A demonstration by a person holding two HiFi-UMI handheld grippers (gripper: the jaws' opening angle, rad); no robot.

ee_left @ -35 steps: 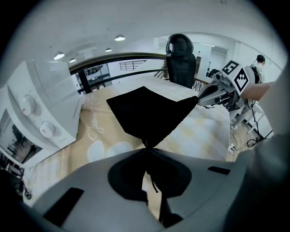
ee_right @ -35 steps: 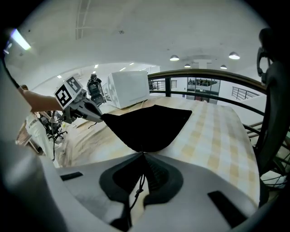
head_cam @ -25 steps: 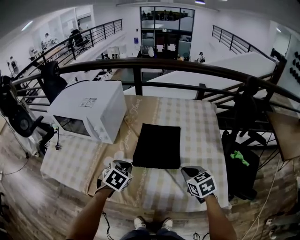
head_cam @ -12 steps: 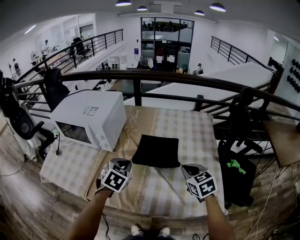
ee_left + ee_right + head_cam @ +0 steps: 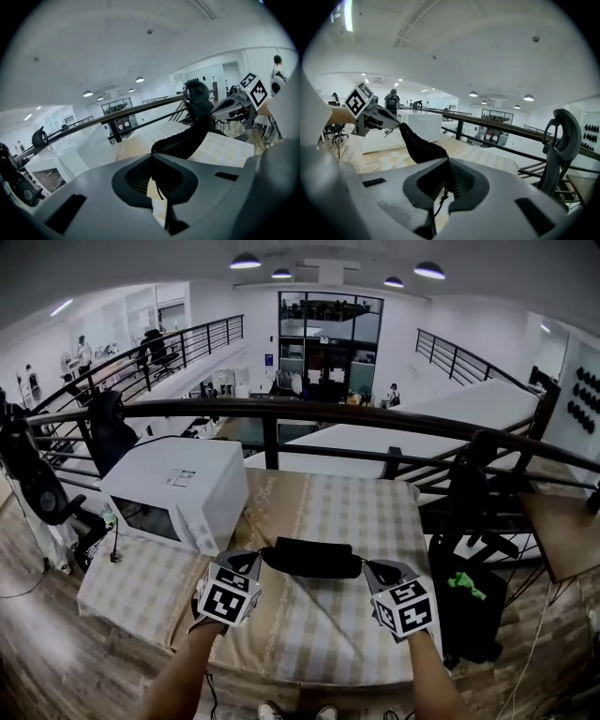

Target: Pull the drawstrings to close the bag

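The black drawstring bag (image 5: 310, 558) is bunched into a narrow band stretched between my two grippers, above the checked tablecloth. My left gripper (image 5: 251, 562) is shut on the drawstring at the bag's left end, and my right gripper (image 5: 377, 570) is shut on the string at the right end. In the left gripper view the jaws (image 5: 151, 157) pinch a thin cord (image 5: 159, 188), and the bag (image 5: 187, 138) runs off toward the other gripper (image 5: 253, 91). The right gripper view shows its jaws (image 5: 447, 161) closed on a cord (image 5: 439, 202), with the bag (image 5: 419, 145) beyond.
A white microwave (image 5: 178, 488) stands on the table's (image 5: 375, 512) left half, close to the bag. A dark railing (image 5: 281, 413) runs behind the table. At the right a black chair carries a green thing (image 5: 463, 582). Wooden floor surrounds the table.
The bag lay flat and square a second ago. It has since gathered into a thin, taut band between the grippers. Both grippers stay shut on the strings.
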